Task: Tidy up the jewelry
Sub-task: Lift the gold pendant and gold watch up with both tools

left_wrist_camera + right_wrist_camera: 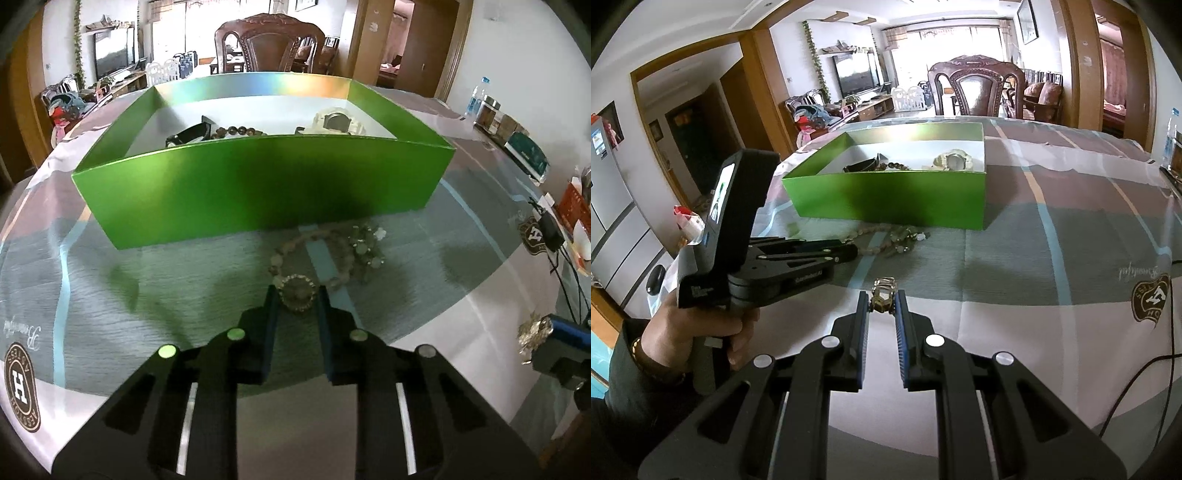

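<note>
Black fingers of the left gripper (297,291) bracket a round beaded pendant (296,291) on the bench (147,280), pads close against its sides, apparently gripping it so the attached bead necklace (332,243) can be lifted into the green box (258,184) just behind. That box already holds a pale watch (336,122), a dark band (192,134) and brown beads (240,130). Right gripper (882,301) fingers are clamped on a small gold-coloured faceted piece (882,295), held above the cloth, probably waiting its turn. Necklace beads look pale, translucent and bunched loosely
</note>
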Motion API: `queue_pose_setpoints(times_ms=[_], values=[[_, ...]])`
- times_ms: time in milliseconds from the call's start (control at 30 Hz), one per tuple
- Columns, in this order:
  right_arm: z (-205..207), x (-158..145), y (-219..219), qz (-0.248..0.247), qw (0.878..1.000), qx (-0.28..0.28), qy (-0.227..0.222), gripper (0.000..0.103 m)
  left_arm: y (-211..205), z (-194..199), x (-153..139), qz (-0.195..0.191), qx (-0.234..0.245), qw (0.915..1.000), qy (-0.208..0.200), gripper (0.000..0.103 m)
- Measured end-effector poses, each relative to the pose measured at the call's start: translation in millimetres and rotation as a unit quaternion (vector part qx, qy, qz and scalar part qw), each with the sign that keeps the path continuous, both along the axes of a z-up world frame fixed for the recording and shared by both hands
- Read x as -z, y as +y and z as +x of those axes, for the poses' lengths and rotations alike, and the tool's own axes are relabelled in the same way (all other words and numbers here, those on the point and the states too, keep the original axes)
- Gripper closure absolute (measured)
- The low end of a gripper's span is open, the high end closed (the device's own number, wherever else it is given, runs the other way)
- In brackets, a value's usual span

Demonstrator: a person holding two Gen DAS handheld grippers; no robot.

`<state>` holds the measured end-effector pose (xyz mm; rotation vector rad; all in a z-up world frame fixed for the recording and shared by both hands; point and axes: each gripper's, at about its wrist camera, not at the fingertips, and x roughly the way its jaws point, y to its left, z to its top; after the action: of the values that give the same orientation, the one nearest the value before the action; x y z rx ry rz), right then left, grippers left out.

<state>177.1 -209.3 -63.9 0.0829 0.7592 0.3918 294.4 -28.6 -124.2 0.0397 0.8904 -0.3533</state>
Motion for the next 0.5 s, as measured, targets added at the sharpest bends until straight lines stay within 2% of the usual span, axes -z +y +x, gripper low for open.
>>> queue_pose_setpoints(times_ms=[133,333,500], values=[[-2,0,-2,0.001,1.0,0.002,-0.002,0.089,7,-15,-14,-0.02,-0.007,0.9996,-0.02,0.083],[-13,-13,-1,-0.002,0.999,0.009,-0.031,0.089,35,-93,-73,-0.034,-0.032,0.9919,-0.118,0.083],[-23,-21,5,-0.005,0.998,0.01,-0.059,0.089,60,-140,-94,-0.04,-0.06,0.9849,-0.157,0.083]])
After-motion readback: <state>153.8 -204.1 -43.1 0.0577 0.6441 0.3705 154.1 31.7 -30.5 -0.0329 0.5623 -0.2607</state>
